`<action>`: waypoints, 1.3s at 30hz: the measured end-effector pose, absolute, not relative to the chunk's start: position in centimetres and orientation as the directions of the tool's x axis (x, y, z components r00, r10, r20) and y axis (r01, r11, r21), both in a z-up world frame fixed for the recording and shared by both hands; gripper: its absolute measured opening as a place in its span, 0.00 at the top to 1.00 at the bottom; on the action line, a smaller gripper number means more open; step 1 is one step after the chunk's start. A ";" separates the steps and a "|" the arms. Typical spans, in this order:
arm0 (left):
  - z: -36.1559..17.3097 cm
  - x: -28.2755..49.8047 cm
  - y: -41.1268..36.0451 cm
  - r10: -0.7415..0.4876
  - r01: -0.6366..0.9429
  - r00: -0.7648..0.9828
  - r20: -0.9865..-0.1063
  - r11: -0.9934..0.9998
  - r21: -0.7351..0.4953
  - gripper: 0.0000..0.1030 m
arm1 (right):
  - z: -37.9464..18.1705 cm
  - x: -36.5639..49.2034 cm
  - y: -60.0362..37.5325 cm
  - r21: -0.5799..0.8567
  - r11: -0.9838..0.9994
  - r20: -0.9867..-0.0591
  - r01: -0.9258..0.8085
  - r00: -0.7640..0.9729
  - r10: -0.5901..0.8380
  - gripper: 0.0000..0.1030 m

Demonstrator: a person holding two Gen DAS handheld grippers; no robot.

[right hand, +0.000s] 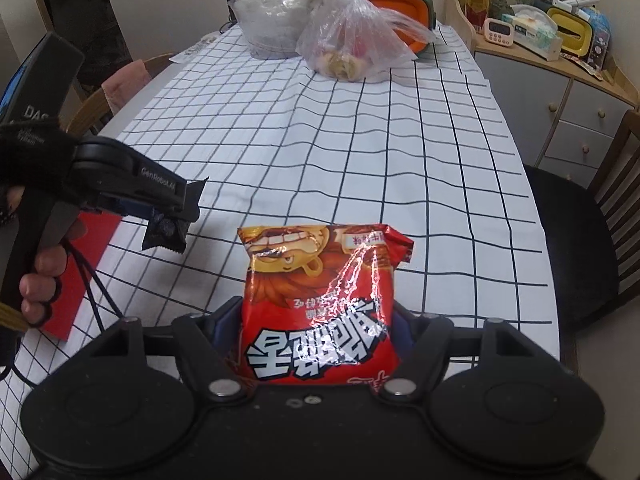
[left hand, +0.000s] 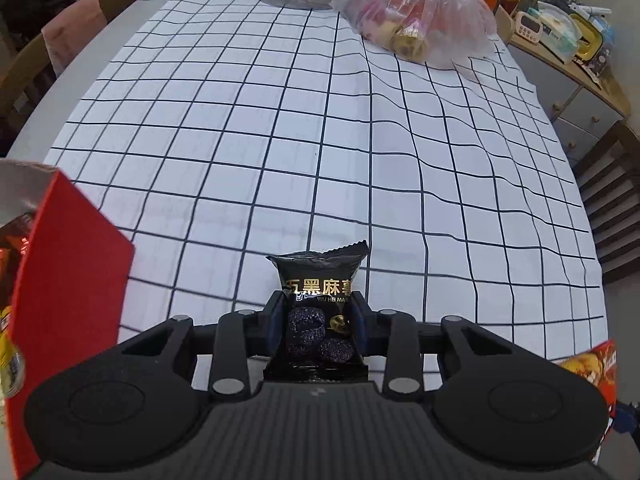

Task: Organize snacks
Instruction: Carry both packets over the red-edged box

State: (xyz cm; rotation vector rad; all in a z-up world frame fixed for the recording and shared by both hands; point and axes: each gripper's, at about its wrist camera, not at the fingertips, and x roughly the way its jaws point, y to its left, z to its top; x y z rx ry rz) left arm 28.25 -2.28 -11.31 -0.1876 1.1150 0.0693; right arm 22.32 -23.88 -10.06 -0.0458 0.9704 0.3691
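Note:
My left gripper (left hand: 318,320) is shut on a small black snack packet (left hand: 318,300) with gold lettering, held above the checked tablecloth. The same gripper (right hand: 176,208) and packet (right hand: 166,230) show at the left of the right wrist view. My right gripper (right hand: 318,320) is shut on a red snack bag (right hand: 320,300) with white lettering, held upright over the cloth. A corner of that bag (left hand: 592,364) shows at the lower right of the left wrist view. An open red box (left hand: 68,280) stands at the left, with packets inside; it also shows in the right wrist view (right hand: 80,264).
A white cloth with a black grid (left hand: 320,140) covers the table. At the far end lie a clear plastic bag of snacks (left hand: 420,20), a grey bag (right hand: 272,20) and an orange basin (right hand: 404,8). A sideboard (right hand: 560,80) with clutter and chairs stand to the right.

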 end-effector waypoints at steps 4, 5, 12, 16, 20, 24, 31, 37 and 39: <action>-9.4 26.3 -1.4 -0.048 -0.149 0.464 -0.884 0.980 -0.131 0.68 | -8.6 21.3 -23.3 0.125 0.935 -0.798 -0.331 0.527 0.293 0.30; -9.0 25.8 -1.2 -0.048 -0.148 0.469 -0.882 0.980 -0.132 0.68 | -8.2 21.0 -23.1 0.128 0.934 -0.794 -0.332 0.530 0.297 0.30; -5.7 22.3 0.4 -0.061 -0.132 0.494 -0.867 0.981 -0.144 0.68 | -5.5 19.1 -21.1 0.139 0.923 -0.772 -0.360 0.545 0.328 0.30; -4.1 20.2 1.6 -0.063 -0.119 0.504 -0.861 0.983 -0.141 0.68 | -4.1 18.1 -19.3 0.138 0.913 -0.761 -0.383 0.549 0.345 0.30; -2.7 18.3 3.3 -0.070 -0.110 0.518 -0.852 0.983 -0.148 0.68 | -2.9 17.4 -17.3 0.141 0.904 -0.748 -0.404 0.554 0.364 0.30; -1.5 16.6 5.4 -0.073 -0.102 0.530 -0.845 0.984 -0.149 0.68 | -2.0 16.7 -14.9 0.142 0.891 -0.737 -0.432 0.555 0.386 0.30; -0.4 14.4 10.0 -0.055 -0.124 0.545 -0.836 0.982 -0.145 0.68 | -1.3 16.1 -10.1 0.147 0.867 -0.728 -0.476 0.541 0.421 0.31; -0.2 13.3 14.5 -0.026 -0.156 0.549 -0.836 0.979 -0.133 0.68 | -1.7 16.1 -5.6 0.142 0.848 -0.734 -0.511 0.520 0.437 0.30; -0.3 13.1 15.9 -0.017 -0.167 0.547 -0.837 0.978 -0.129 0.68 | -1.9 16.2 -4.1 0.140 0.842 -0.737 -0.520 0.513 0.440 0.30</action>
